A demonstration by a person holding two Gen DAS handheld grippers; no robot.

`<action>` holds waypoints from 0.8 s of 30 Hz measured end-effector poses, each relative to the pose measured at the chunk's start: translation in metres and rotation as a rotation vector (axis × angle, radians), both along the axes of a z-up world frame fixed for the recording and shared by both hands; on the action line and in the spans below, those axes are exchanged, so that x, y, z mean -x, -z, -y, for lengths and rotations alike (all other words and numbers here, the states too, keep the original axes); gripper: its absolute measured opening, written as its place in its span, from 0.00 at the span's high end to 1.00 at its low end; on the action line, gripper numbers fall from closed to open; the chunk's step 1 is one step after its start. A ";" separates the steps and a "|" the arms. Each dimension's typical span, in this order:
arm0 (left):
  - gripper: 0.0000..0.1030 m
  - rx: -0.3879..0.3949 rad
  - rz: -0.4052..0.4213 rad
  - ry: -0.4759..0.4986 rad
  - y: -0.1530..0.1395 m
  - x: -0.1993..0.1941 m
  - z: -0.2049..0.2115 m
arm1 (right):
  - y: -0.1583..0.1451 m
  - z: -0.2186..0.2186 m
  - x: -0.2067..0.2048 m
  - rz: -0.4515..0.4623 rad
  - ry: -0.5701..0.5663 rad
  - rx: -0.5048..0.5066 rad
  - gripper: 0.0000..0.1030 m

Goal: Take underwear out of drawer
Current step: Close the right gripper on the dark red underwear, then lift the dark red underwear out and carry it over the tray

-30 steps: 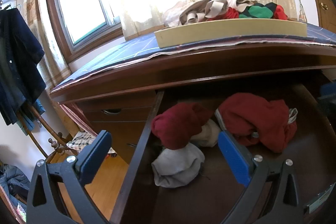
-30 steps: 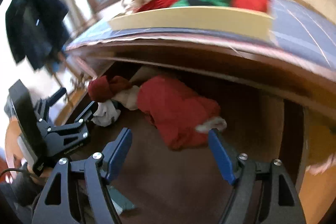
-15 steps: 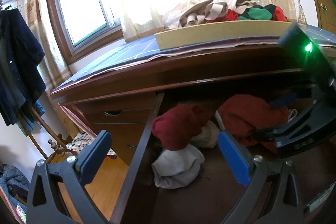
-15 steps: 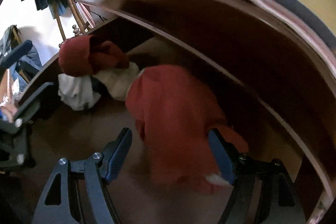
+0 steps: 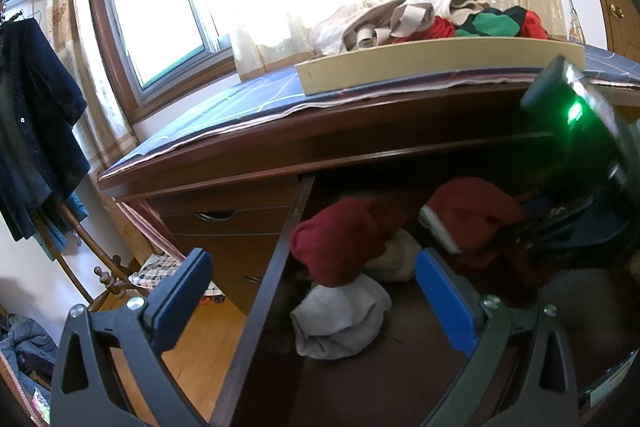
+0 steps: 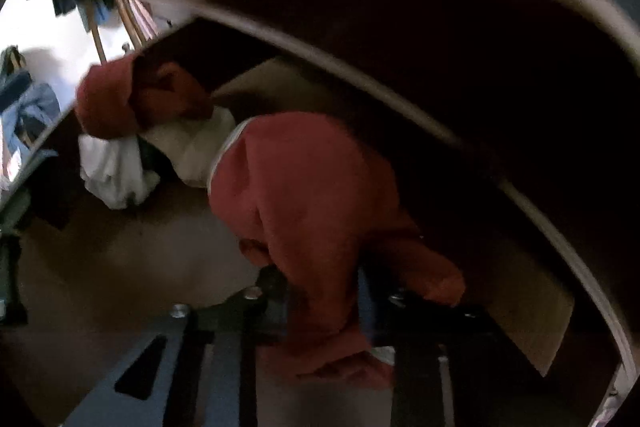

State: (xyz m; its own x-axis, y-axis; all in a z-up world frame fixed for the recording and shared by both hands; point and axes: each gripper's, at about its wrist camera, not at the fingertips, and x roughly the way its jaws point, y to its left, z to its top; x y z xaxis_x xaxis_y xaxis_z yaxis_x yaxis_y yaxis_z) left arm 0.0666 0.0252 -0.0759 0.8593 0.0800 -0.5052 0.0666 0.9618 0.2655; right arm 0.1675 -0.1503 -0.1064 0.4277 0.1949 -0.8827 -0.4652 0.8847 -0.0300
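The wooden drawer (image 5: pixel 276 267) stands pulled out. Inside lie a red underwear with a white band (image 5: pixel 472 215), a dark red piece (image 5: pixel 340 243), a cream piece (image 5: pixel 396 255) and a pale grey piece (image 5: pixel 344 319). My right gripper (image 6: pixel 324 291) points steeply down into the drawer. Its jaws have just been closing and now pinch the red underwear (image 6: pixel 304 195), whose fabric bunches up between them. In the left wrist view its black body (image 5: pixel 580 187) covers the drawer's right part. My left gripper (image 5: pixel 312 299) hangs open in front of the drawer, holding nothing.
A beige tray (image 5: pixel 440 63) heaped with clothes sits on the blue checked cloth (image 5: pixel 240 99) on the dresser top. Closed drawers (image 5: pixel 224 227) lie to the left. Dark clothes (image 5: pixel 36 139) hang on a rack by the window (image 5: pixel 160 7). Wooden floor (image 5: pixel 200 331) shows below.
My right gripper dropped into the drawer over the red underwear and its jaws closed on the fabric. The left gripper and the other pieces stayed put.
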 end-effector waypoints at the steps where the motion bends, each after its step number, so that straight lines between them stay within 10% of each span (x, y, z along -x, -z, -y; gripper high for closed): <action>1: 0.00 0.000 0.001 0.000 0.000 0.000 -0.001 | -0.005 0.002 0.003 0.004 -0.003 -0.008 0.76; 13: 0.00 -0.004 0.006 -0.008 0.000 0.000 -0.001 | -0.097 0.019 0.089 0.218 0.101 -0.165 0.76; 24: 0.00 -0.019 0.026 -0.005 0.000 0.005 0.000 | -0.089 0.044 0.137 0.278 0.303 -0.220 0.76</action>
State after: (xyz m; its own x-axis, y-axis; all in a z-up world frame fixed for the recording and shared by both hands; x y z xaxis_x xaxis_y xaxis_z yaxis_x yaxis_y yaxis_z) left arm 0.0617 0.0252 -0.0754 0.8718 0.0936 -0.4809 0.0548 0.9568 0.2856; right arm 0.0301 -0.1946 -0.0176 0.7090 0.1939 -0.6780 -0.1854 0.9789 0.0861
